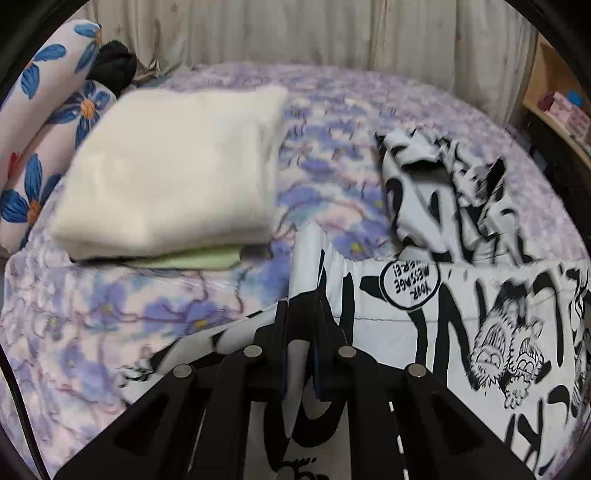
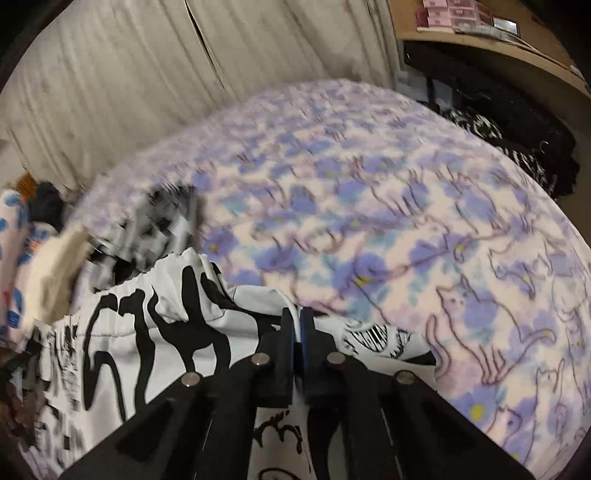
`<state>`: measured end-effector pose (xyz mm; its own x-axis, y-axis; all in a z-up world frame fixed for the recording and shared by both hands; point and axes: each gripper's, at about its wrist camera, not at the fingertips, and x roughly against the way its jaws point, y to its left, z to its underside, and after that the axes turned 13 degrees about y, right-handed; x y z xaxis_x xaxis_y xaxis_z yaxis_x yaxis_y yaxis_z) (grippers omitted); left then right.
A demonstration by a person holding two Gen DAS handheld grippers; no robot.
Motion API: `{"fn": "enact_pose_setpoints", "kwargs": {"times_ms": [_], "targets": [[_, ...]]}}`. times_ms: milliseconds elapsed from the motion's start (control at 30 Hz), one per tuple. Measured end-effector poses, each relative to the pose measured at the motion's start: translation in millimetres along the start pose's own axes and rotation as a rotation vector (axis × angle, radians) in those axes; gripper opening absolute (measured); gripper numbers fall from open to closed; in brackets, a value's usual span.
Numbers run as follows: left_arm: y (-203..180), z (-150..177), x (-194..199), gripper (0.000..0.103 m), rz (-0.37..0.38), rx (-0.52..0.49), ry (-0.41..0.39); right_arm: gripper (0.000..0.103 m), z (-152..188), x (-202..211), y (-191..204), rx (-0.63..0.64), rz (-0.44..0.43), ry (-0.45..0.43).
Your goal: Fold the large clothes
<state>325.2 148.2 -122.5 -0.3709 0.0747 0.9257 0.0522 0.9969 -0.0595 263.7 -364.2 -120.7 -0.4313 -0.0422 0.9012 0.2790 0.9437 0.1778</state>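
Two grippers are at work on one bed [image 1: 92, 332], whose cover is printed with purple flowers and cat outlines. One large white garment with bold black graffiti lettering and cartoon figures [image 1: 461, 314] lies spread across the near right part of the bed, its far end bunched into a crumpled heap. The left gripper [image 1: 301, 321] has its jaws pinched nearly together on the garment's left edge, a fold of the white cloth caught between the pads. The right gripper [image 2: 296, 325] is likewise clamped tight, with a thin white edge of the same garment [image 2: 147, 332] nipped between its blue-lined pads at the cloth's right border, just beside bare bedcover.

Left of the garment, well apart from it, sits one stack of folded items: one thick cream piece [image 1: 173, 170] on top and one pale green piece [image 1: 192, 258] showing beneath its near edge. Two long bolsters with blue flowers [image 1: 48, 122] lie along the far left, with one dark bundle [image 1: 112, 64] at their far end. One pale curtain [image 1: 295, 33] hangs behind the bed, and one wooden shelf [image 2: 480, 40] with pink boxes stands at the far right.
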Motion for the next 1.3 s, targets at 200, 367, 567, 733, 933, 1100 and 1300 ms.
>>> {"fn": "enact_pose_setpoints", "kwargs": {"times_ms": [200, 367, 567, 733, 933, 1100, 1300], "targets": [[-3, 6, -44, 0.012, -0.056, 0.016, 0.011, 0.008, -2, -33, -5, -0.046, 0.014, 0.09], [3, 10, -23, 0.042, -0.137, 0.04, -0.025, 0.02, -3, -8, 4, -0.069, 0.037, 0.079], [-22, 26, 30, 0.042, -0.102, 0.04, -0.158, 0.042, 10, 30, 68, 0.05, -0.063, -0.04], [-71, 38, 27, 0.017, 0.019, -0.038, -0.098, 0.044, 31, 9, 156, 0.248, -0.193, 0.053], [-80, 40, -15, 0.016, 0.006, -0.032, -0.023, 0.044, 47, -22, 189, 0.359, -0.071, 0.059], [-45, 29, -21, 0.016, 0.059, -0.059, -0.04, 0.047, 20, -32, 118, 0.235, -0.035, 0.049], [6, 14, -31, 0.014, 0.061, 0.028, -0.047, 0.047, -4, -35, 36, 0.074, 0.089, 0.027]]}}
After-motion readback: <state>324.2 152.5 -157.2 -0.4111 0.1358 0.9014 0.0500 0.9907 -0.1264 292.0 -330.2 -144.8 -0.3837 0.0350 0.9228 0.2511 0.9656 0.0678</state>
